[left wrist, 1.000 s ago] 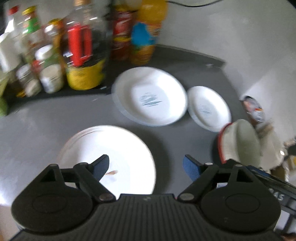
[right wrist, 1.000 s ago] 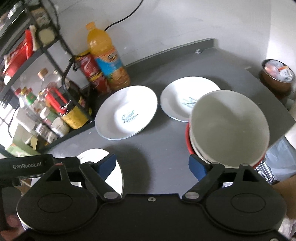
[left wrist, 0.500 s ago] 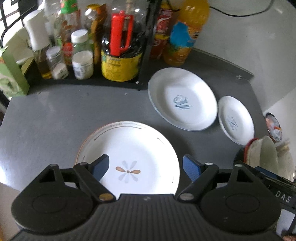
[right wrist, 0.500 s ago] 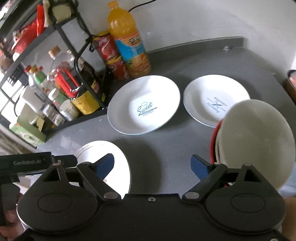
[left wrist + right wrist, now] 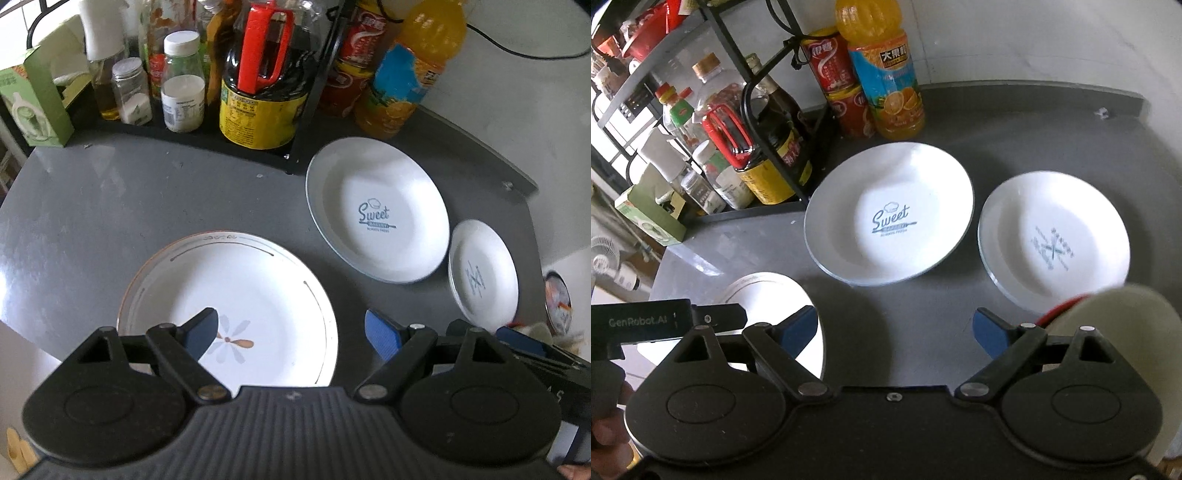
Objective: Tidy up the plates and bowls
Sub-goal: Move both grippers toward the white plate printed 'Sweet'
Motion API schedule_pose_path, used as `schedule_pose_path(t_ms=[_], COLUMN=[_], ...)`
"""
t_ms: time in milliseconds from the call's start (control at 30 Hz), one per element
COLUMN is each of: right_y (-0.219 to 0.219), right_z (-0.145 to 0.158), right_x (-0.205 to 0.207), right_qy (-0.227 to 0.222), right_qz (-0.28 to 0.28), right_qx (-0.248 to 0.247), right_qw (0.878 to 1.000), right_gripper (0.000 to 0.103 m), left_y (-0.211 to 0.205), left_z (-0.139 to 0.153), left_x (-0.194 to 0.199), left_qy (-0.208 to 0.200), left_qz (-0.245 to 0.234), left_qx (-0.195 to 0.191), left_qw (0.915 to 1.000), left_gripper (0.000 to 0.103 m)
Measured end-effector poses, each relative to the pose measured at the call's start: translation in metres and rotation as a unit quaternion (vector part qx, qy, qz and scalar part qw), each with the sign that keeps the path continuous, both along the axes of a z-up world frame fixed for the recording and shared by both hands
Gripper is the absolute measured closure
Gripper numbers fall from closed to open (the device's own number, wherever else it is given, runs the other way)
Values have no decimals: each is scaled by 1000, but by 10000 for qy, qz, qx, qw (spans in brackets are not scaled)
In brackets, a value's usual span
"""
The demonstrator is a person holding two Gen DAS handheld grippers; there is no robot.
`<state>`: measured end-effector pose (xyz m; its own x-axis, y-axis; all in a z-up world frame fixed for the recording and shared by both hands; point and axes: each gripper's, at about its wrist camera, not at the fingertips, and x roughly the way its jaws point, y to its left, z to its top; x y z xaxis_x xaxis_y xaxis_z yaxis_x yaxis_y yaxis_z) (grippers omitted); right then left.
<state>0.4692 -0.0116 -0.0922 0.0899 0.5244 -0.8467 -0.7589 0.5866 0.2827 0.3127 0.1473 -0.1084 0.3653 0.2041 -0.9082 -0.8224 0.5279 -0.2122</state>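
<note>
Both pictures are bright and mostly sharp in the middle, but they bend like a fishbowl, so the grey table (image 5: pixel 110 206) curves down at the sides and the corners go dark. Light comes from the left of the frame, making a white shine on the left part of the table and a strong glare on the flower plate (image 5: pixel 775 295) in the right wrist view. The bowl (image 5: pixel 1126 332) at the lower right of that view is blurry and washed out, and the small plate (image 5: pixel 1054 240) beside it looks a bit smeared.
</note>
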Motion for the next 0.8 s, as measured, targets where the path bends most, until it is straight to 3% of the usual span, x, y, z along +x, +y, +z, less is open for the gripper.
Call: schedule_pose_path(t_ms=[500,800], right_y=[30,61], right_z=[-7,-23], right_x=[64,101], right_qy=[-58,139], right_qz=[635,853], right_qx=[31,-85], right_qw=[9980,9962], right_gripper=[13,23], left_y=[2,16], left_z=[-8,-27], left_x=[36,51], left_qy=[-335,-558], left_qz=[978,1415], left_qx=[-64,-239], left_qw=[9946,9881], left_gripper=[19,25])
